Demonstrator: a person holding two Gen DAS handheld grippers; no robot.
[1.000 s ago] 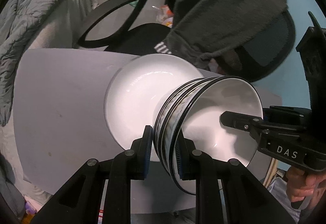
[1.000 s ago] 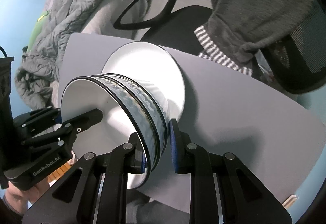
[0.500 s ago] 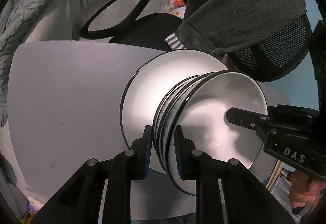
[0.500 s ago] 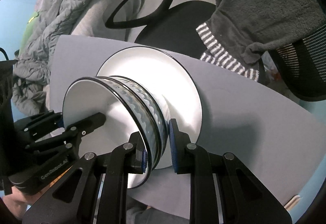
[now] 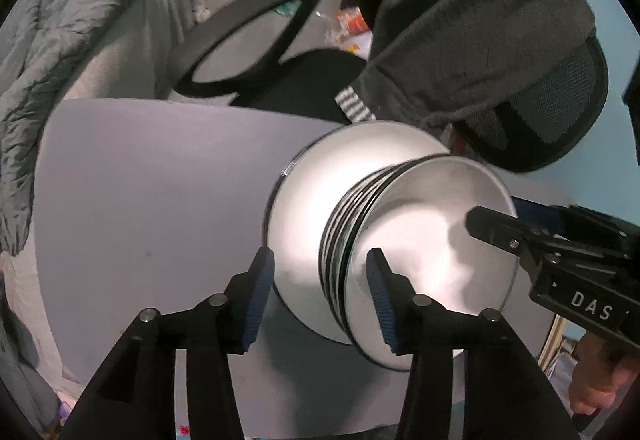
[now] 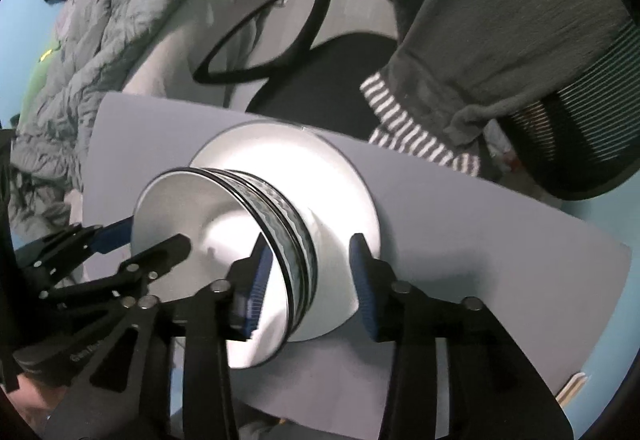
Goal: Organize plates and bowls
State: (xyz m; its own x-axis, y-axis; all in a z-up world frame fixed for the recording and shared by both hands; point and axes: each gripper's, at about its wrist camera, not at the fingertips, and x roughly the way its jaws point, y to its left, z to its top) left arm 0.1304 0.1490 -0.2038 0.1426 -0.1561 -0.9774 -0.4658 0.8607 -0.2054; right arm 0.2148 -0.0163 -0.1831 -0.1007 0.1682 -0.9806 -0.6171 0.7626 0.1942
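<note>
Both tools, left (image 5: pixel 320 300) & right (image 6: pixel 310 280), just opened off bowl stack (image 5: pixel 420 248) on plate (image 5: pixel 308 208)

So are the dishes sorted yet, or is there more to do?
Mostly done, it seems: the stacked bowls sit on the white plate on the grey table. The left gripper and right gripper have just been opening, pads off the rims. Pulling away remains.

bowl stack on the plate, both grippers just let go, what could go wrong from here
1. Each gripper, left gripper and right gripper, has jaws just opened astride the bowl stack rim; lifting crookedly could snag it.
2. A nudge might slide the stack across the plate.
3. The plate sits near the table edge.
</note>
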